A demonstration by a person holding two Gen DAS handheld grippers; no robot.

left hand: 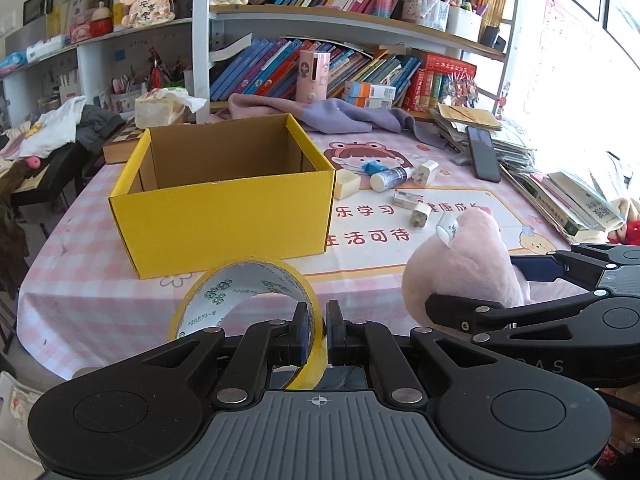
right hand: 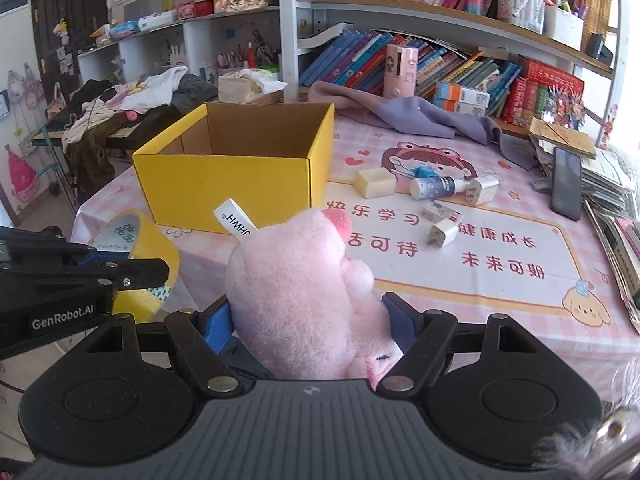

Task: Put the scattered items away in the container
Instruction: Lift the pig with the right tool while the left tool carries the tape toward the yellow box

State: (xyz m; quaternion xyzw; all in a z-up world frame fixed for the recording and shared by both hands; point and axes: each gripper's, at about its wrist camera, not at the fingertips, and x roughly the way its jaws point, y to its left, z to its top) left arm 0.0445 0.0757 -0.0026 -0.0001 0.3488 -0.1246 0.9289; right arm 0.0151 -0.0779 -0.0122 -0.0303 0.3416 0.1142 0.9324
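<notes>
Left wrist view: left gripper (left hand: 318, 332) is pinching the wall of a yellow tape roll (left hand: 244, 296), jaws closed almost fully on the thin band, roll standing up ahead of the camera and lifted off the worktop (left hand: 80, 292). Right gripper (right hand: 312, 320) is holding a pink plush toy (right hand: 296, 292), jaws standing fairly wide with the blue pads pressing into the soft body from both sides; the toy's white label is sticking up at the top.

Both loads are hanging in front of the near wall of the yellow box (left hand: 224, 204), neither one over the opening yet.

Box interior, as far as both views are showing: bare cardboard, nothing lying inside. The floor close behind the near wall is hidden.

Scattered items lying on the worktop to the right of the box:
- cream block (right hand: 375, 182), just beside the box corner
- small spray bottle (right hand: 434, 187), lying on its side
- white charger plug (right hand: 482, 190), touching the bottle's nozzle end
- small white patterned box (right hand: 440, 212)
- second white plug (right hand: 443, 233), near it

Judgement: task is sitting at an early stage. Two items are in hand and not yet delivered, five are waiting.
</notes>
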